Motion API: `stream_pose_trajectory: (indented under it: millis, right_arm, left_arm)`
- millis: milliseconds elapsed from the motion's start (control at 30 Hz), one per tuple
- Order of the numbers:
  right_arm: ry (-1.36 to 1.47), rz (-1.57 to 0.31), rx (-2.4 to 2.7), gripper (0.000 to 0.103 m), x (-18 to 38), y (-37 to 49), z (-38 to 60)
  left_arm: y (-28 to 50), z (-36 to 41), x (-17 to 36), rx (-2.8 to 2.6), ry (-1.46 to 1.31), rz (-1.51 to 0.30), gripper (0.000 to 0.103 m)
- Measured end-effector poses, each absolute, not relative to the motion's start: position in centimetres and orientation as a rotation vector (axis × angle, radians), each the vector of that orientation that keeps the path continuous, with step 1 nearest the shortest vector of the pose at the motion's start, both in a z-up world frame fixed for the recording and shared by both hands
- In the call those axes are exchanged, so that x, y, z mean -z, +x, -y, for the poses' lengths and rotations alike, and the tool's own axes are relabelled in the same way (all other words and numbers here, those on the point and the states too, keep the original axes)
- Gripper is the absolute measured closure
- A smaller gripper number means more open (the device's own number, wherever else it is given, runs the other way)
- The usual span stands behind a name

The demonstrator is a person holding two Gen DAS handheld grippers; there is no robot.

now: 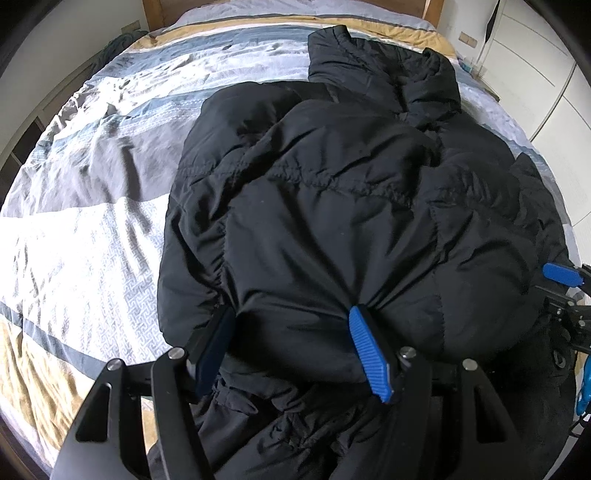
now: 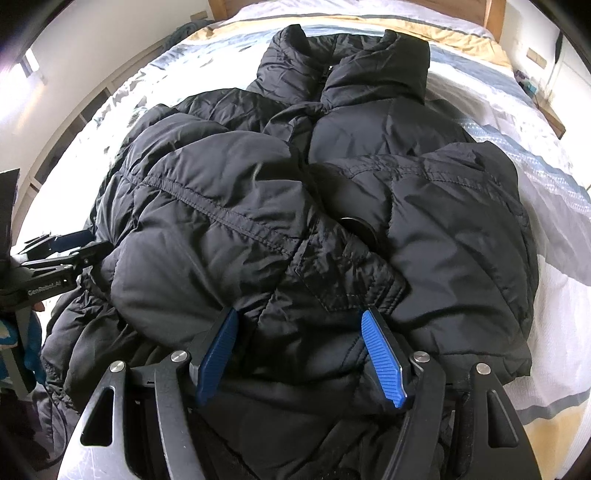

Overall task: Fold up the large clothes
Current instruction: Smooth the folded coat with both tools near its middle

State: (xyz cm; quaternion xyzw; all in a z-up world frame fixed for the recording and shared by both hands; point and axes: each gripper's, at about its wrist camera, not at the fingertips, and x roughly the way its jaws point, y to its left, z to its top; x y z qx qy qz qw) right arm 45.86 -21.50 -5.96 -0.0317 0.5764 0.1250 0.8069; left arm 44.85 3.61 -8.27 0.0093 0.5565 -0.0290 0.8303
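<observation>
A black puffer jacket (image 1: 332,177) lies bunched on the bed, collar (image 2: 373,62) at the far end and the sleeves folded in over the body. My left gripper (image 1: 291,312) is shut on a thick fold at the jacket's near left hem; the fabric puckers against both blue pads. My right gripper (image 2: 299,313) grips the near right hem in the same way, a puffy fold bulging between its fingers. Each gripper shows at the edge of the other's view: the right gripper (image 1: 561,275) and the left gripper (image 2: 66,243). More jacket hangs crumpled below both grippers.
The striped blue, grey and tan bedspread (image 1: 92,192) stretches wide to the left of the jacket and narrower on the right (image 2: 554,221). A wooden headboard (image 1: 155,11) is at the far end. White cupboard doors (image 1: 546,81) stand past the bed's right side.
</observation>
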Motion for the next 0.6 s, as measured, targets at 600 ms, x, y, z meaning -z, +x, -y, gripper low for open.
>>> stream_pose_trajectory:
  millis: [600]
  right_arm:
    - [-0.026,-1.211,-0.225,0.035,3.0,44.1,28.3]
  left_arm:
    - [42.1,-1.0,4.7,-0.130,0.044,-1.245,0.040]
